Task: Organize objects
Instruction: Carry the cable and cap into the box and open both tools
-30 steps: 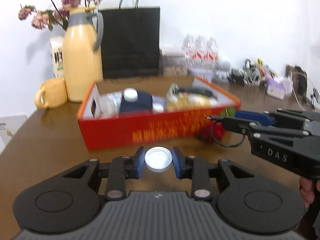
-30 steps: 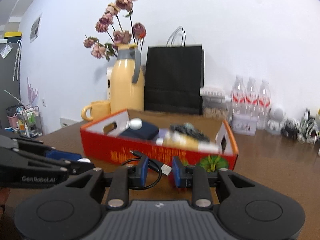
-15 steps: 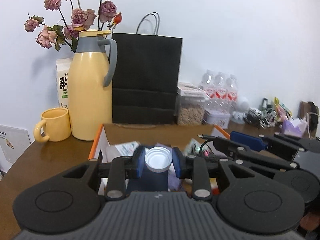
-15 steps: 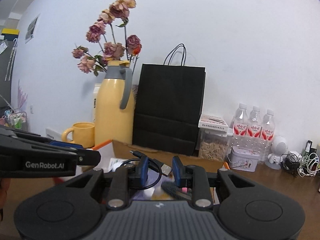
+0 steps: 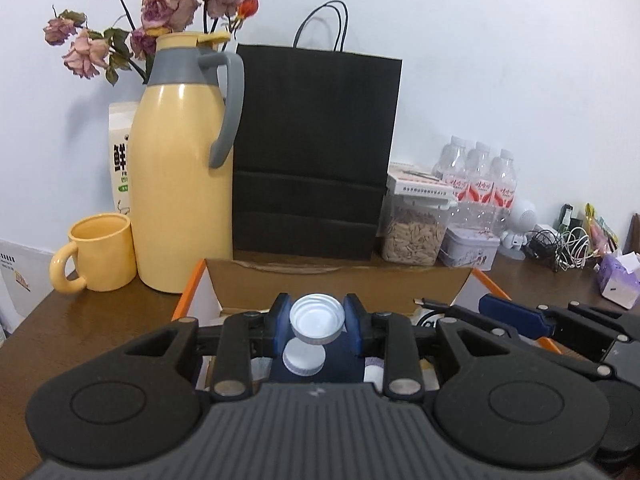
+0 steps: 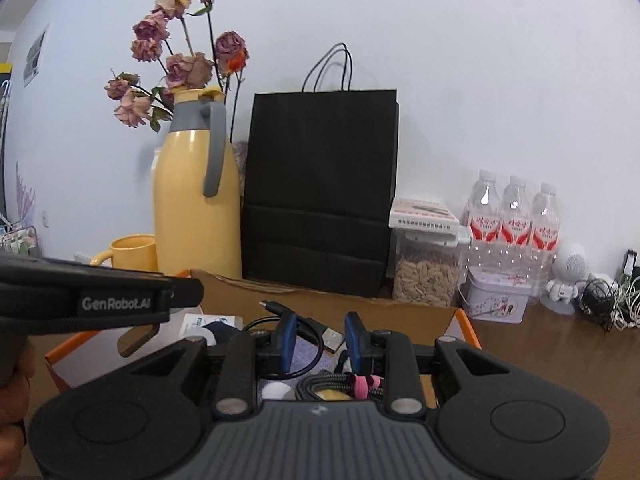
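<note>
Cap (image 5: pixel 317 319) pinched over box rim (image 5: pixel 340 272) (cable (image 6: pixel 304 330) alongside).

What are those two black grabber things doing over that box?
A person is tidying small things into the orange box. The left gripper pinches a white bottle cap above it. The right gripper holds a black USB cable over the box, where other items already lie.

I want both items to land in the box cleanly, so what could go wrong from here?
The white cap is pinched only at its edges by the left gripper; it may roll when released. The black cable in the right gripper dangles in a loop and could snag the box rim.
</note>
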{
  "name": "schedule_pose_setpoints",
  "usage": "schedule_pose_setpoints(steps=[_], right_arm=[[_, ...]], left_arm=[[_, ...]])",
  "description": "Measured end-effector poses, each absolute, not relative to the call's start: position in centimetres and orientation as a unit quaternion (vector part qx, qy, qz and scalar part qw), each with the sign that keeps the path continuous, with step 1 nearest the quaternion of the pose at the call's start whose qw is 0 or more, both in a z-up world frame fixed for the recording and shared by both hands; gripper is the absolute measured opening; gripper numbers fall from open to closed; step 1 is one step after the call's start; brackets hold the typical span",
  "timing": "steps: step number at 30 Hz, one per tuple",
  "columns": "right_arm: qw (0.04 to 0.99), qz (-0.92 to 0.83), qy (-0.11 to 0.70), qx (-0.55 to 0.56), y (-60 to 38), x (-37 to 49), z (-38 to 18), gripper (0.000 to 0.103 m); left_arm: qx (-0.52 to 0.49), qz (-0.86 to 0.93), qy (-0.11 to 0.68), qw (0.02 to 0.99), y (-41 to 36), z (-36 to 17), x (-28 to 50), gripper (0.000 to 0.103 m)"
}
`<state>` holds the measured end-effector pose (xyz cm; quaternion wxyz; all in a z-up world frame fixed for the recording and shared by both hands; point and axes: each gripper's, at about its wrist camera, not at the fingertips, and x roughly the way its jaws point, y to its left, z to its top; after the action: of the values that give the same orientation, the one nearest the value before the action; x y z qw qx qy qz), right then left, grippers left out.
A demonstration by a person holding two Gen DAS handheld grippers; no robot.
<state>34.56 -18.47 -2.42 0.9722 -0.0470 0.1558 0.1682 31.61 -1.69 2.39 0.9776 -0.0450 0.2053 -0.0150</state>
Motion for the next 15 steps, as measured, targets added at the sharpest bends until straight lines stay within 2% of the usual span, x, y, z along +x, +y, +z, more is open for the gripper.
schedule_pose_setpoints(steps=[3,5,6,7,8,9,10,12,15], right_arm=[[0.972,0.163,0.164,-0.051,-18.7,34.6,-2.7,0.026],[0.972,0.158,0.169,-0.050,-19.0,34.4,-2.7,0.027],[0.972,0.155,0.169,-0.047,-19.1,34.4,-2.7,0.037],[0.973,0.152,0.169,-0.044,-19.4,34.3,-2.6,0.055],[0.973,0.150,0.168,-0.041,-19.5,34.2,-2.5,0.065],[0.974,0.147,0.166,-0.039,-19.7,34.1,-2.5,0.083],[0.975,0.144,0.165,-0.038,-19.9,34.0,-2.4,0.095],[0.976,0.140,0.164,-0.033,-20.2,33.9,-2.4,0.103],[0.976,0.139,0.168,-0.027,-20.5,33.9,-2.4,0.103]], left_arm=[[-0.038,-0.014,0.202,0.979,-1.8,2.2,31.4,0.030],[-0.035,-0.010,0.195,0.980,-1.9,2.2,31.2,0.039],[-0.033,-0.007,0.193,0.981,-1.9,2.2,31.1,0.057],[-0.033,-0.001,0.187,0.982,-1.8,2.2,31.0,0.077],[-0.033,0.004,0.180,0.983,-1.8,2.3,30.9,0.084],[-0.031,0.009,0.173,0.984,-1.8,2.3,30.7,0.094],[-0.030,0.013,0.168,0.985,-1.8,2.3,30.6,0.103],[-0.035,0.022,0.154,0.987,-1.7,2.4,30.3,0.103],[-0.037,0.024,0.152,0.987,-1.7,2.6,30.2,0.103]])
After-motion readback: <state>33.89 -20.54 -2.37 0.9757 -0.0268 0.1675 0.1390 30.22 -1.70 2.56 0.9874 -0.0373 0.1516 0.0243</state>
